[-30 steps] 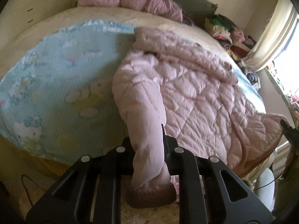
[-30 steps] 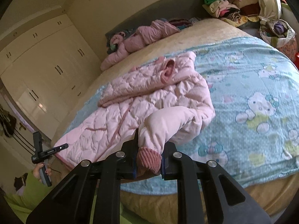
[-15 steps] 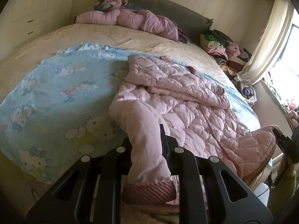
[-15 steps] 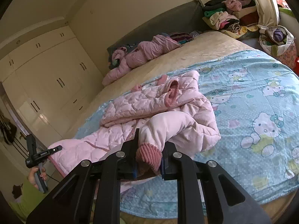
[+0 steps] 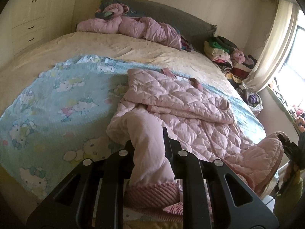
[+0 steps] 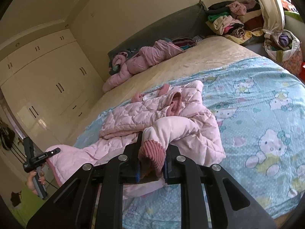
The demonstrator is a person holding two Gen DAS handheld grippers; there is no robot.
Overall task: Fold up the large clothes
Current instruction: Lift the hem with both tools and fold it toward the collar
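A large pink quilted coat (image 5: 190, 110) lies spread on the blue cartoon-print blanket (image 5: 47, 103) on the bed; it also shows in the right wrist view (image 6: 152, 112). My left gripper (image 5: 150, 148) is shut on one sleeve (image 5: 146, 133), whose ribbed cuff (image 5: 152, 192) hangs below the jaws. My right gripper (image 6: 152, 148) is shut on the other sleeve at its ribbed cuff (image 6: 152, 150). Both sleeves are lifted over the coat body. The left gripper also shows in the right wrist view (image 6: 41, 157) beyond the coat's hem.
A second pink coat (image 5: 133, 26) lies by the grey headboard (image 5: 162, 13). Piles of clothes (image 5: 228, 57) sit at the bed's far right corner beside a curtain (image 5: 272, 43). A bag of clothes (image 6: 282, 47) stands by the bed. White wardrobes (image 6: 47, 87) line the left wall.
Both grippers have risen and moved forward over the bed, carrying the sleeves inward over the coat body. The coat's lower part now lies more bunched near the bed edge.
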